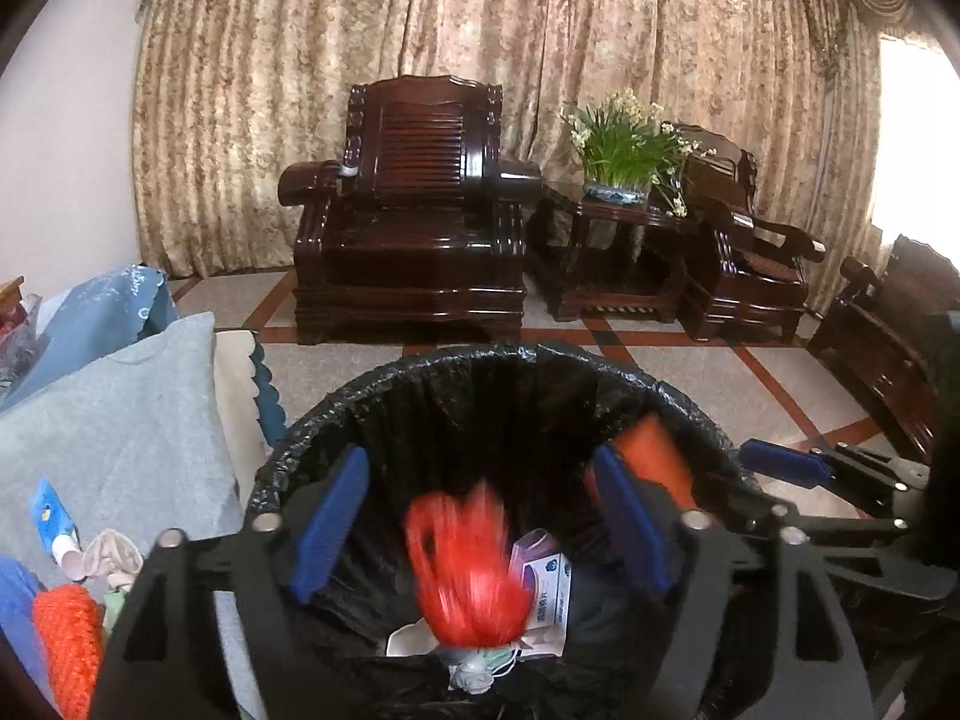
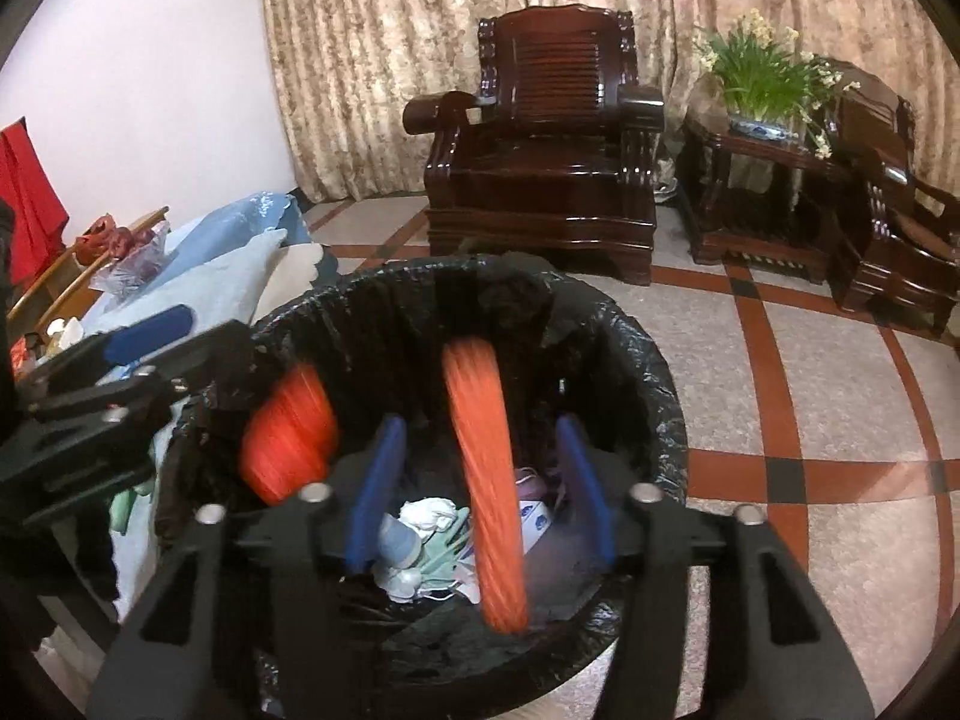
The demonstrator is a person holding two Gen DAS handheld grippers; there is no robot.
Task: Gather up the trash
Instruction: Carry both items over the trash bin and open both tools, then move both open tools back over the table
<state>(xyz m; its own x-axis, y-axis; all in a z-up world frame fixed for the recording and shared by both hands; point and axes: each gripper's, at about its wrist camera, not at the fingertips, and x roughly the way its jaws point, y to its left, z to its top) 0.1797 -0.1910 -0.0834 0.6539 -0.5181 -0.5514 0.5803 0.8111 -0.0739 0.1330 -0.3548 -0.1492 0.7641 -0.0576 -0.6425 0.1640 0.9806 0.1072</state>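
A bin lined with a black bag [image 1: 420,366] [image 2: 630,330] stands right below both grippers. My left gripper [image 1: 480,516] is open over its mouth. A blurred red bundle [image 1: 468,570] [image 2: 288,438] hangs between the blue pads, touching neither. My right gripper [image 2: 480,480] is open too, and a blurred orange strip [image 2: 486,480] [image 1: 654,456] runs between its pads, clear of both. At the bottom of the bin lie a white box with blue print [image 1: 546,582] [image 2: 534,519], crumpled tissue [image 2: 429,510] and a face mask.
Left of the bin, a grey-blue cushion [image 1: 120,420] carries a blue-and-white tube [image 1: 54,522] and an orange knitted piece [image 1: 66,642]. A dark wooden armchair [image 1: 408,210] and a side table with a potted plant [image 1: 618,150] stand across the tiled floor.
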